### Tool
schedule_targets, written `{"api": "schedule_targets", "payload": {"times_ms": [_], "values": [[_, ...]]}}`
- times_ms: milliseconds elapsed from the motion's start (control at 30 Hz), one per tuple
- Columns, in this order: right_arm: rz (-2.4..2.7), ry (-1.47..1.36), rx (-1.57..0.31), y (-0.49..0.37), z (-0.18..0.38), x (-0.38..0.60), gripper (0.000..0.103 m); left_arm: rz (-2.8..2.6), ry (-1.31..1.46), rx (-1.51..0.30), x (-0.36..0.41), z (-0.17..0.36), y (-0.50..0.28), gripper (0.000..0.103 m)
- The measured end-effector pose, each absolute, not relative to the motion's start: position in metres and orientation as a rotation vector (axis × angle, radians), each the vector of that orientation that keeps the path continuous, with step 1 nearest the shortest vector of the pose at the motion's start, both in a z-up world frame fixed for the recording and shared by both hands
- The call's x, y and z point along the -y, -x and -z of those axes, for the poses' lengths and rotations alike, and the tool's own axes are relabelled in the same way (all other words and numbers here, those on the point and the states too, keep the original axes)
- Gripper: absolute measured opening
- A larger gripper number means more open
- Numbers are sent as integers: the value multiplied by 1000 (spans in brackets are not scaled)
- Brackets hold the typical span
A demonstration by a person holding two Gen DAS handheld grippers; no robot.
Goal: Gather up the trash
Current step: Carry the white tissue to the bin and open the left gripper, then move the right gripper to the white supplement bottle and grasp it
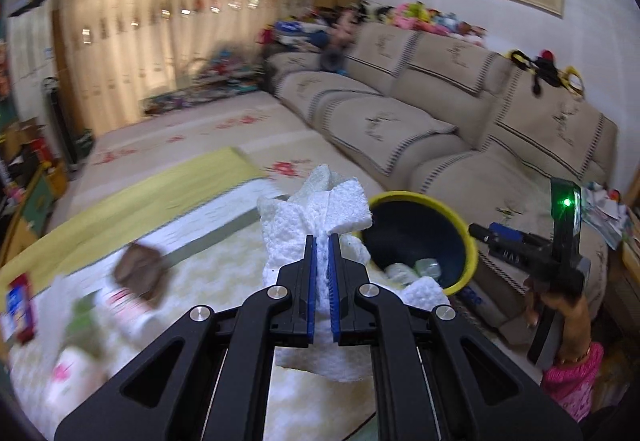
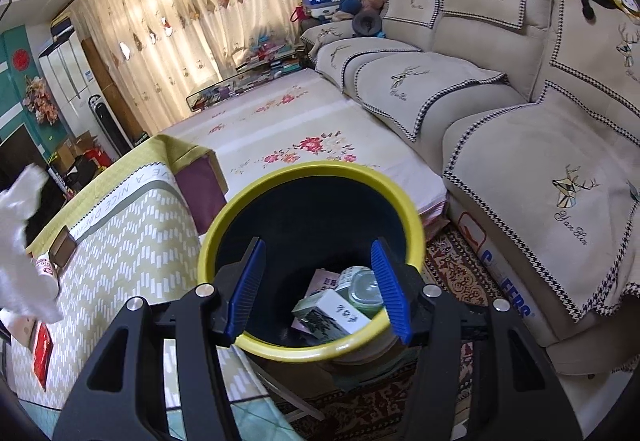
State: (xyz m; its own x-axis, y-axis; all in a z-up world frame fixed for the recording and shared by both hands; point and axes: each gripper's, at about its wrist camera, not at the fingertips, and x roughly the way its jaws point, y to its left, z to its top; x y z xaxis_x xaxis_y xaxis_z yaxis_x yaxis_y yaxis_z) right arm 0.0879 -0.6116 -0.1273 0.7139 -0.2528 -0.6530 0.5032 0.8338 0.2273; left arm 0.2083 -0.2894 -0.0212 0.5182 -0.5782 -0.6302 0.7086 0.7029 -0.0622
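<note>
My left gripper (image 1: 323,241) is shut on a crumpled white paper towel (image 1: 316,209) and holds it above the table, just left of the yellow-rimmed dark trash bin (image 1: 464,229). The towel also shows at the left edge of the right wrist view (image 2: 20,241). My right gripper (image 2: 318,281) is open and empty, right above the bin (image 2: 316,169). In the bin lie a small white-and-green box (image 2: 332,315), a clear plastic container (image 2: 362,289) and a pinkish packet. The right gripper also shows in the left wrist view (image 1: 520,241), beyond the bin.
On the table with the yellow-green cloth (image 2: 132,241) lie a brown wallet-like object (image 1: 140,275), a white bottle (image 1: 124,307), a red packet (image 1: 20,301) and other blurred items. A beige sofa (image 2: 520,121) stands on the right. A patterned rug (image 2: 452,261) lies under the bin.
</note>
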Motion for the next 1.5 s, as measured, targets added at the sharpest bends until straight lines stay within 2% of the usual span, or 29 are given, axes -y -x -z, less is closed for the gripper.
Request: {"api": "schedule_targets", "payload": {"times_ms": [433,633,667,733,767,800,933,1000,1100,1300,1500], "values": [[494,-460,-681,-66,144,648,56,924,-342,-782,475,85,-248,6],[505,-467,-685,-59,146,654,57,910,-374,-851,522,124,-263,8],[506,-467,-684,-59,145,654,57,901,-376,-861,528,129,-265,13],[506,-465,-684,-58,144,654,58,887,-380,-871,532,138,-268,33],[506,-464,-684,-57,143,651,58,879,-379,-870,533,140,-267,47],[505,-463,-683,-57,143,651,58,872,-375,-867,532,141,-267,54],[501,-459,-681,-55,141,648,59,868,-340,-848,513,126,-261,55],[496,-456,-683,-55,141,646,59,858,-322,-822,489,110,-252,64],[484,-447,-686,-56,140,639,60,853,-277,-782,454,83,-236,68],[429,-413,-701,-68,137,615,62,797,-179,-692,357,34,-203,79],[314,-357,-720,-95,133,566,62,605,-113,-610,233,8,-174,84]]}}
